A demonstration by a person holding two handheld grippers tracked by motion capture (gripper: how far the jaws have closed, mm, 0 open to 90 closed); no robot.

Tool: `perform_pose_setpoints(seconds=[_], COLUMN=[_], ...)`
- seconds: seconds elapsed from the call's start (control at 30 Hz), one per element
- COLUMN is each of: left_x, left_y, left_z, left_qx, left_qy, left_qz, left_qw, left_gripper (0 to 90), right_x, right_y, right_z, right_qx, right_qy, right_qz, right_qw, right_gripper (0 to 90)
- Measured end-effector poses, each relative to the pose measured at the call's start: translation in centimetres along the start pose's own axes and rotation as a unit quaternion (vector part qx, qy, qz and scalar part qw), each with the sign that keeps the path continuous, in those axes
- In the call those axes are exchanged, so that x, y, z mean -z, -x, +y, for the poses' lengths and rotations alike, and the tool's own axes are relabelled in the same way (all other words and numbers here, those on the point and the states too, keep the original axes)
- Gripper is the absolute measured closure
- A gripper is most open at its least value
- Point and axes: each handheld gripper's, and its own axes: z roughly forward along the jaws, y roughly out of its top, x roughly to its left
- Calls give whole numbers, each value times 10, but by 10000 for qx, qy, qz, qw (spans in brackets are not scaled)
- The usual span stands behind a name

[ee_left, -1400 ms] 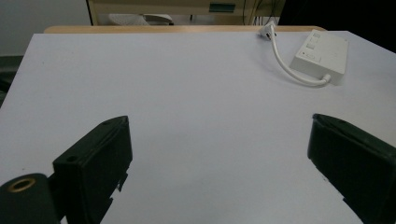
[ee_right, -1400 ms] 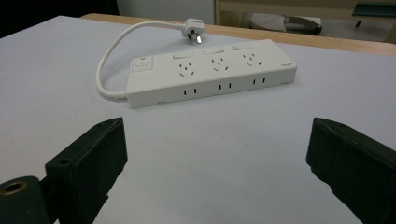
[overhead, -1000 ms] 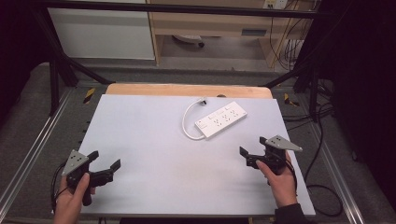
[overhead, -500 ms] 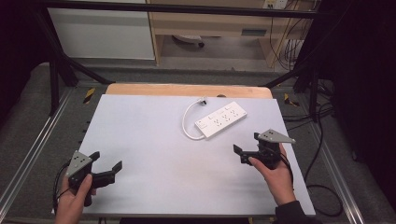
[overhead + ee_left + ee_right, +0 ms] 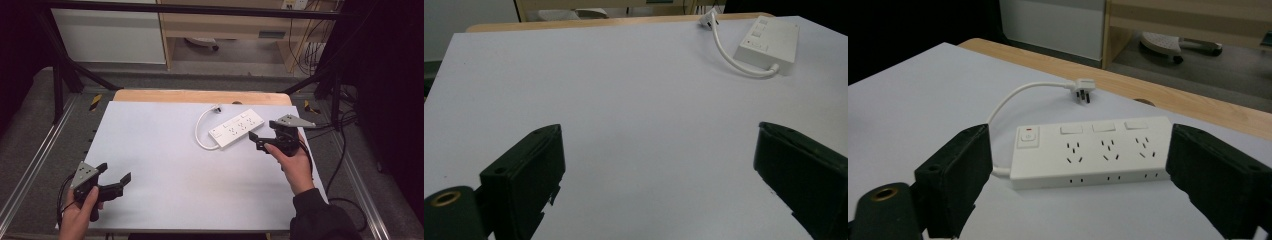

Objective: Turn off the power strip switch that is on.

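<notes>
**Approach phase: right claw lined up on the power strip**

Left claw (image 5: 114, 181): positioned at the near left corner of the pale grey counter (image 5: 160, 150), held low in the person's left hand. Its jaws stand wide apart and hold nothing. In the left gripper view, bare counter surface lies between them, with the strip well apart at the far right.

White rectangular plastic power strip (image 5: 236, 129): lies flat on the counter, right of centre and toward the far edge. It carries a red-marked switch at one end and three socket groups. Its short white cable (image 5: 201, 127) loops round to a white plug (image 5: 1083, 90) resting near the wooden far edge.

Right claw (image 5: 260, 141): placed just beside the strip's near right end, jaws fully spread and empty. In the right gripper view, the strip sits framed between the two jaws.

Step in hand, as judged: reach to grasp. The next move calls for advancing the right claw until the jaws bracket the strip's body, then closing squarely across its width, clear of the cable.
</notes>
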Motion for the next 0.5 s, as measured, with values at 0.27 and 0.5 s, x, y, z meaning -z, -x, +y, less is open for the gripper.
perform_pose_setpoints(seconds=[0.27, 0.5], left_x=[0, 0], left_y=[0, 0], left_z=[0, 0], left_qx=[-11, -10], left_qy=[-21, -18], left_qz=[-9, -12], left_qw=[10000, 10000], left_gripper=[64, 64], right_x=[-11, -22], right_y=[0, 0], right_z=[17, 31], right_qx=[222, 399], right_qy=[-33, -121], right_qz=[-108, -79], right_qw=[9997, 9991], right_gripper=[198, 294])
